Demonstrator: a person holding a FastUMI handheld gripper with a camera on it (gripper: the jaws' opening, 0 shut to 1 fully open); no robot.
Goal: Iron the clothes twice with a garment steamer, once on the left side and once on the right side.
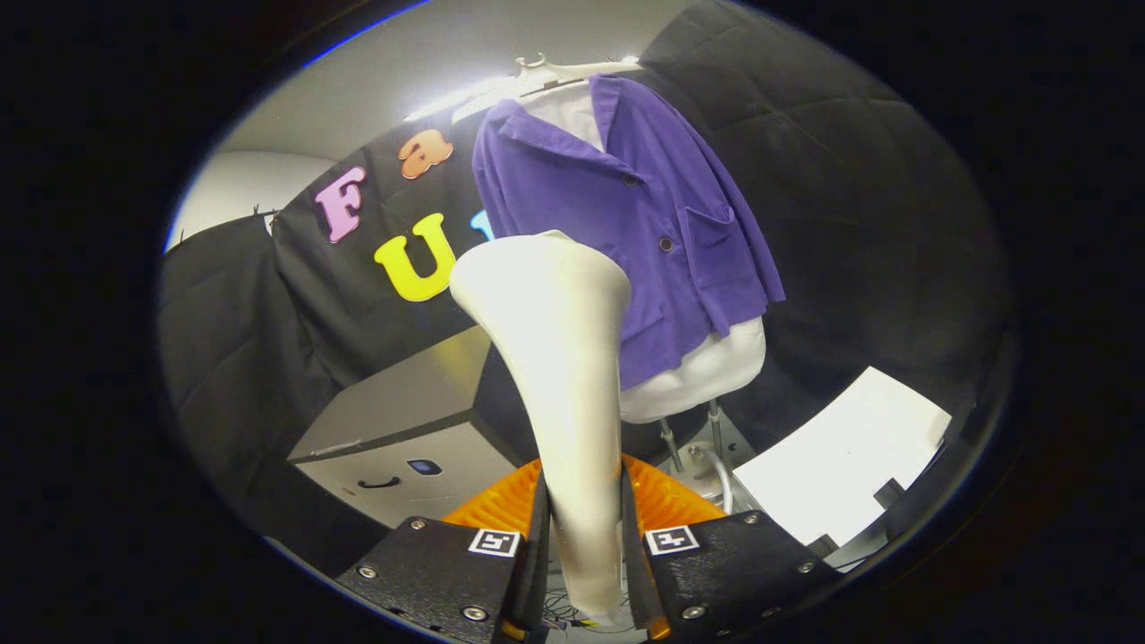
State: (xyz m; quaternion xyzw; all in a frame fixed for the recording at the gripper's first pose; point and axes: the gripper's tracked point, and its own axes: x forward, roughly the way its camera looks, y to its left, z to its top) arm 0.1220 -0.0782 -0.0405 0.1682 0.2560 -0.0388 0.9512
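Garment steamer (555,376): handle clamped between both fingers of the gripper (583,537), head rising ahead of them. Jacket (626,233): beyond the steamer head, slightly to its right, on a mannequin torso (707,376) hung from a hanger (546,72). Box unit (402,429): left of the steamer, below the jacket. Flat sheet (841,456): right of the mannequin's stand (693,447).

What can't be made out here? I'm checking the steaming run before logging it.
- The steamer, clamped between the gripper fingers: its steam face points away from the camera.
- The purple jacket: the steamer head covers its lower front; whether the two touch cannot be told.
- The mannequin stand: hidden behind the steamer and fingers.
- The grey box: its small front marks are too small to tell.
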